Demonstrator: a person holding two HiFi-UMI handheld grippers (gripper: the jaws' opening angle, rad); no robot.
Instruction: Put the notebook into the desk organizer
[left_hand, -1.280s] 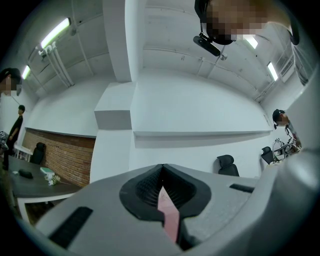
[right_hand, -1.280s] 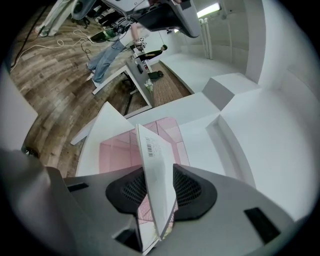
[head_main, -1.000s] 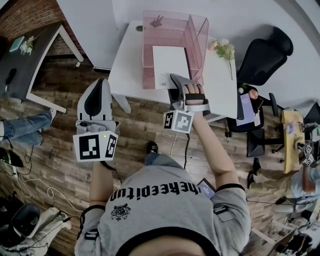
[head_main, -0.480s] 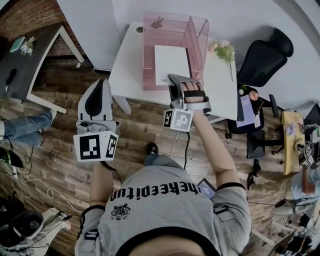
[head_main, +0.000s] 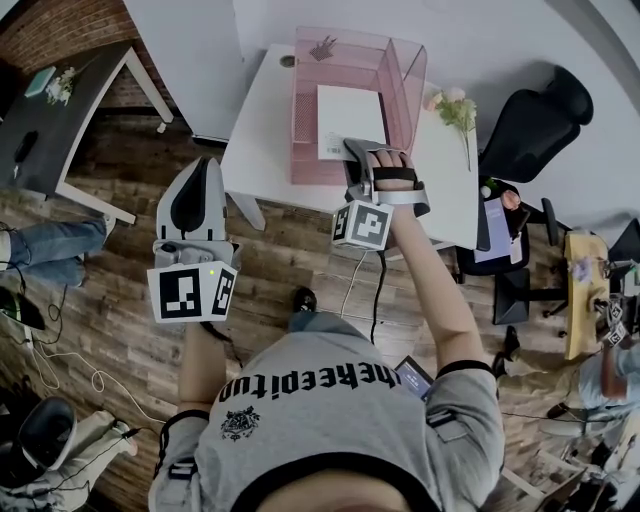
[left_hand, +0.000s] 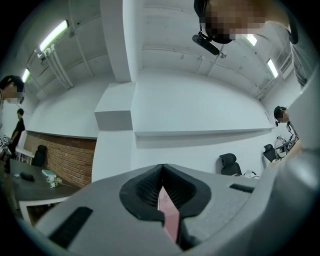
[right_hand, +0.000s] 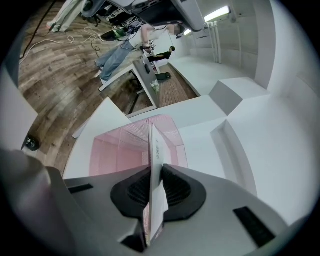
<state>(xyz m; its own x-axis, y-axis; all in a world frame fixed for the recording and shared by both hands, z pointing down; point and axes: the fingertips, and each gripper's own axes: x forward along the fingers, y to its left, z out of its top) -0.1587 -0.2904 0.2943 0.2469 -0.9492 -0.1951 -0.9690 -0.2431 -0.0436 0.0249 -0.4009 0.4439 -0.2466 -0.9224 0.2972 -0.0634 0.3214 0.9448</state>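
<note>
- Notebook (head_main: 350, 118): white, held at its near edge by the right hand-held gripper (head_main: 352, 152). The far part lies inside the outline of the organizer (head_main: 305, 120).
- Right gripper view: the notebook (right_hand: 156, 150) stands on edge, upright, in the right hand-held gripper (right_hand: 152, 172). The jaws have just been closing, and both pads now press on its covers. A firm pinch.
- Organizer: pink mesh, standing on the white desk (head_main: 255, 140) toward the far side. In the right gripper view the organizer (right_hand: 110, 150) shows directly behind the notebook's far edge.
- Compartment: in the head view the notebook sits in the wide bay, left of the organizer's inner divider. Cannot tell whether the notebook's lower edge touches the organizer's bottom.
- Left hand-held gripper (head_main: 197, 165): held off the desk's near-left corner, over the wood floor (head_main: 110, 260), well apart from the organizer.
- Left gripper view: the jaw tips of the left hand-held gripper (left_hand: 161, 167) are pressed together, pointing at a white wall.
- Flowers (head_main: 455, 105): on the desk, just right of the organizer, not touching it.
- Chair (head_main: 535, 115): black, beyond the desk's right side.
</note>
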